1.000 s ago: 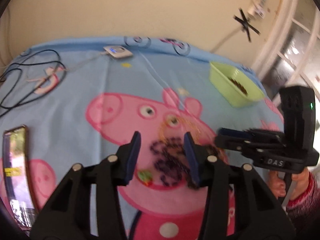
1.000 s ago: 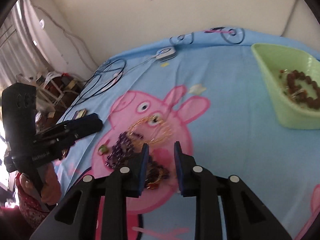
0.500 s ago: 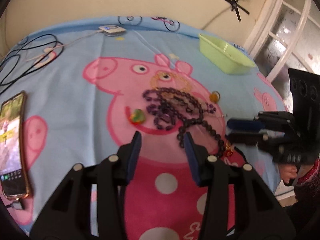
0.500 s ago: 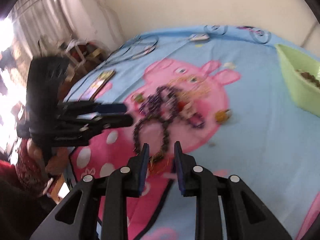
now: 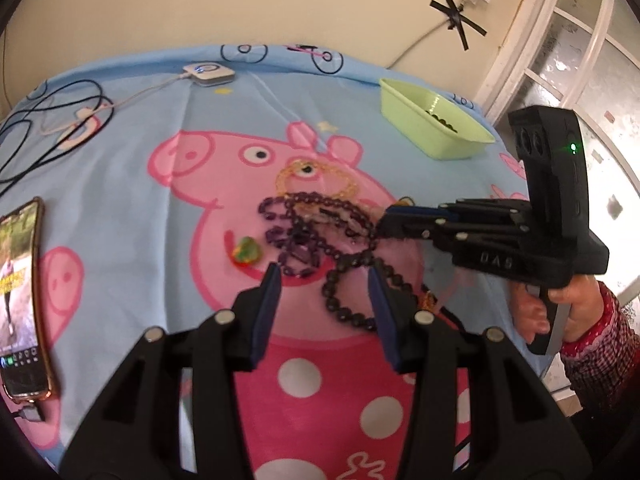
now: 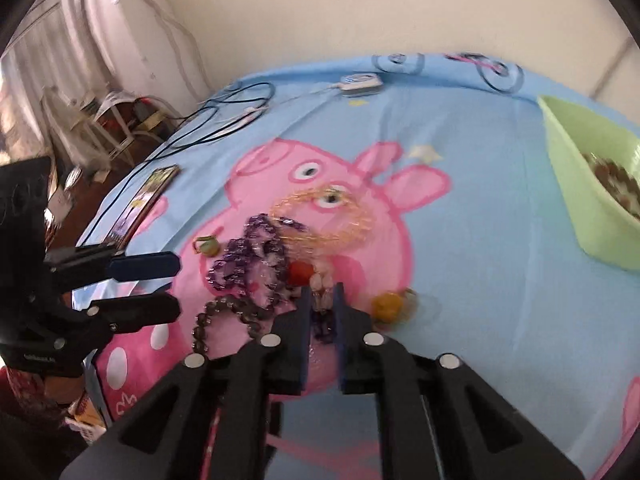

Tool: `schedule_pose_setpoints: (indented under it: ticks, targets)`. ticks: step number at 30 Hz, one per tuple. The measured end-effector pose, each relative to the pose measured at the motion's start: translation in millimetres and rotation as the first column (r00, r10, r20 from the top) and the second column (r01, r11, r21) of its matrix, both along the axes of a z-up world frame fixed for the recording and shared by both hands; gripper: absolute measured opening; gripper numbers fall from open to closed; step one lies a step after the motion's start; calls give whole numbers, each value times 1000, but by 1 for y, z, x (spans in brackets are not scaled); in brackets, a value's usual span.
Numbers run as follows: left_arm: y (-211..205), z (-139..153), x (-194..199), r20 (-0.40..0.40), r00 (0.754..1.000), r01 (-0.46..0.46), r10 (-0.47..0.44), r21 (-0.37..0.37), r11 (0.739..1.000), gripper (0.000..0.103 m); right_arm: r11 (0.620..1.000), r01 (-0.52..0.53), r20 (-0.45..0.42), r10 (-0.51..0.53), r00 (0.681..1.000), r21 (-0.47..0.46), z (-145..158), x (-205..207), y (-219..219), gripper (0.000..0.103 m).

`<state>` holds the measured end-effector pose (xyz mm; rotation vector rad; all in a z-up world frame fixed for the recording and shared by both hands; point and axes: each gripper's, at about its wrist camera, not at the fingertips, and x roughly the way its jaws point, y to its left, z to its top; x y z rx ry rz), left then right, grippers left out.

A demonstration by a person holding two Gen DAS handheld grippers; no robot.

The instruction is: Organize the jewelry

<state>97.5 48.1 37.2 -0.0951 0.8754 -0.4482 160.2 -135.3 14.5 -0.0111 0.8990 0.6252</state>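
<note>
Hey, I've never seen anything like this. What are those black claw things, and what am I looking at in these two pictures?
There is no robot here. A person holds a two-fingered tool in each hand, and each tool carries a wide-angle camera looking along its fingers. One picture comes from the left hand-held gripper, the other from the right hand-held gripper, so each view also shows the other tool.

On the cartoon pig blanket lies a tangle of jewelry: purple beads, a dark bead bracelet and a gold chain. A green tray already holds some beads. A phone and cables lie at the side.

The left tool is open and holds nothing. The right one is shut with its tips in the pile; whether it pinches a piece is unclear.
</note>
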Motion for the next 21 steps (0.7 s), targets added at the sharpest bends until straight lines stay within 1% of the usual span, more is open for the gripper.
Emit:
schedule_pose_setpoints:
  ticks: [1,3,7,8,10,13,16,18,19,20,21]
  targets:
    - [-2,1,0,4,1000,5,-5,2,1000,43,1000,24,-3,-24,1000,15,1,0,-8,0]
    - [-11,3,2,11,1000,26,-26,10,1000,43,992,74,-24,-72,997,102,7,-2,-33,0]
    - [-34,8,9,30,997,71,-72,32,997,44,973,105,-14,-105,994,203,26,-9,-58,0]
    - [-39,9,11,35,996,80,-81,39,996,52,969,106,-4,-108,994,221,32,-12,-61,0]
    - [-55,15,18,55,993,98,-101,46,994,65,966,102,23,-110,994,237,45,-16,-63,0]
    - [-79,21,32,81,986,143,-147,44,989,65,963,87,70,-108,992,255,64,-23,-62,0]
    - [-103,19,46,93,980,171,-176,61,983,65,959,77,110,-110,988,274,80,-30,-64,0]
    - [-114,13,57,79,979,183,-189,70,981,49,955,76,143,-121,982,288,91,-36,-66,0]
    - [-116,10,62,66,980,185,-190,70,980,30,953,77,155,-127,980,294,94,-38,-68,0]
    - [-117,7,67,49,981,182,-185,62,981,17,950,81,168,-136,976,301,98,-40,-70,0]
    - [-116,6,71,34,983,179,-181,41,983,14,947,84,176,-144,974,309,101,-41,-73,0]
